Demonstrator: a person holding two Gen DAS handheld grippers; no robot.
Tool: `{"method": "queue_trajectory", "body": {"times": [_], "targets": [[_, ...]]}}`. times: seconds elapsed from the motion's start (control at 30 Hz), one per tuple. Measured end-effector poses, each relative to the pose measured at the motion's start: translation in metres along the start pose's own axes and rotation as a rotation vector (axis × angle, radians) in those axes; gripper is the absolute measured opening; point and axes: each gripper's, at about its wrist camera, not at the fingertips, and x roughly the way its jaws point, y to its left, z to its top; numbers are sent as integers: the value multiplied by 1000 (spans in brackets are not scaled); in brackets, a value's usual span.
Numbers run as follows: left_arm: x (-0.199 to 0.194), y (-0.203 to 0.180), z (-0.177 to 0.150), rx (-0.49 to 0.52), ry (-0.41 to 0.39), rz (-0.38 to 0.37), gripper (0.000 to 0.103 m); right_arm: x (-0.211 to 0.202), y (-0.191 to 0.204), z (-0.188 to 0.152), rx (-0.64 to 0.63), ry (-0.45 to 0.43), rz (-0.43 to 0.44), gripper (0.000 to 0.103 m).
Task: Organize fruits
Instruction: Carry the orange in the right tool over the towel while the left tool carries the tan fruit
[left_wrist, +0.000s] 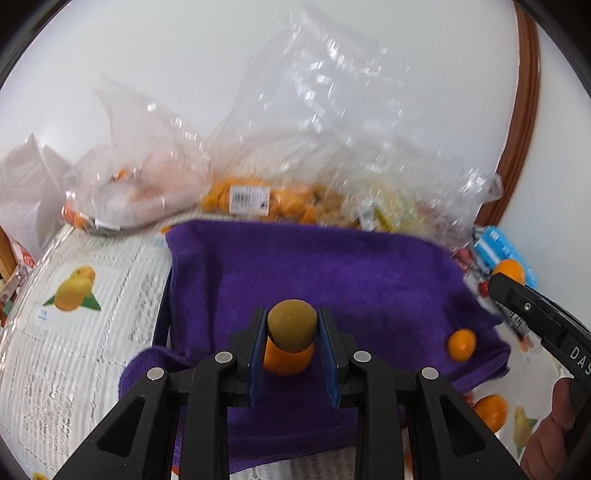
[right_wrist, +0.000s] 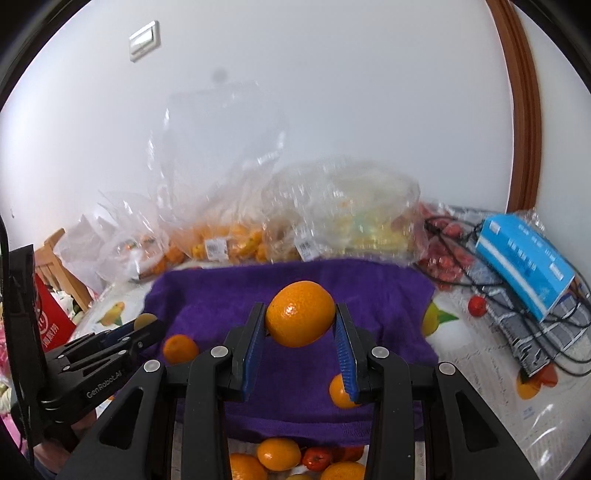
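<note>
My left gripper (left_wrist: 292, 314) is shut on a brownish-green kiwi (left_wrist: 291, 326), held just above a purple towel (left_wrist: 351, 266). An orange (left_wrist: 286, 363) lies on the towel right under the kiwi, and a smaller orange (left_wrist: 461, 344) lies to the right. My right gripper (right_wrist: 300, 308) is shut on a large orange (right_wrist: 300, 314) over the same towel (right_wrist: 369, 291). Two more oranges (right_wrist: 180, 349) (right_wrist: 339, 392) rest on the cloth. Each gripper shows in the other's view: the right one (left_wrist: 496, 282) with its orange (left_wrist: 511, 269), the left one (right_wrist: 153, 326) with the kiwi (right_wrist: 144, 320).
Clear plastic bags of orange and yellow fruit (right_wrist: 229, 243) crowd the back against the wall. A blue box (right_wrist: 524, 258), black cables (right_wrist: 535, 332) and small red fruits (right_wrist: 443, 258) lie at the right. Several oranges and tomatoes (right_wrist: 277, 452) sit near the front edge. A red bag (right_wrist: 51, 321) stands at the left.
</note>
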Motion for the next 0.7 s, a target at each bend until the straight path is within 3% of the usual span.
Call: {"method": "queue_trajectory", "body": {"times": [0.7], "targets": [[8, 12, -4, -50, -10, -10, 26, 18, -27, -13, 28, 34, -27, 36]]}}
